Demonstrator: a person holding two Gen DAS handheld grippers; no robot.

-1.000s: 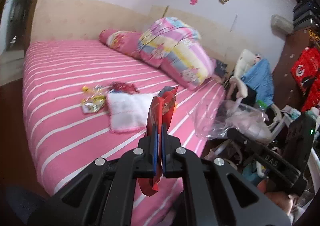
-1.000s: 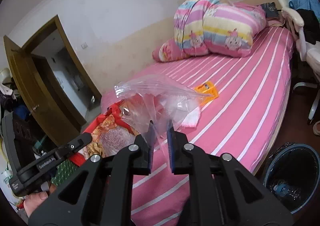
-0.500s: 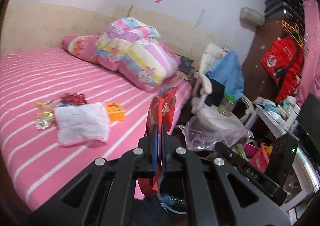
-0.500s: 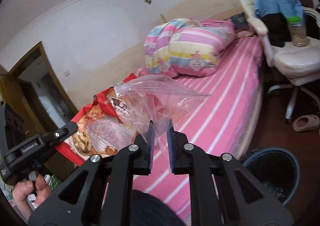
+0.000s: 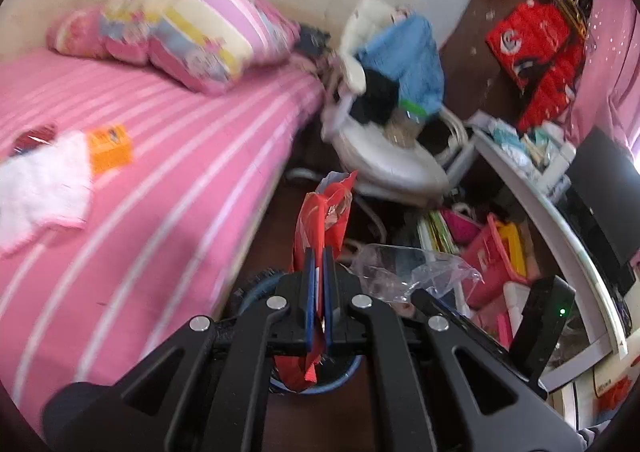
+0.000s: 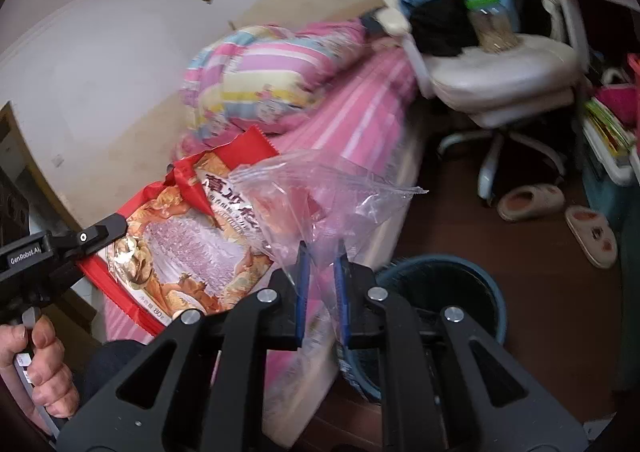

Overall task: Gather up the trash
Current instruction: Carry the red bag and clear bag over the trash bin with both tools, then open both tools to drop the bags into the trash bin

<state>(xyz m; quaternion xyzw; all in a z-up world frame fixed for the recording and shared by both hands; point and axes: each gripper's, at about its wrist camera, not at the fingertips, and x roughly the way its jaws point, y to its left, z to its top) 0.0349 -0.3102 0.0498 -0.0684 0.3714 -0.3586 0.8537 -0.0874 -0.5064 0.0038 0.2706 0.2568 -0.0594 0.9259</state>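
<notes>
The right claw (image 6: 321, 264) pinches a clear plastic bag (image 6: 320, 195) above a dark bin (image 6: 444, 292) on the floor. Beside it, the left claw (image 6: 102, 230) holds a red snack packet (image 6: 188, 252), near the pink striped bed (image 6: 360, 111).

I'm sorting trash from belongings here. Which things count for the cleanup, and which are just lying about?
For the job:
red snack bag in left tongs
clear plastic bag in right tongs
blue bin

Lying about:
slippers
office chair
quilt
white cloth
</notes>
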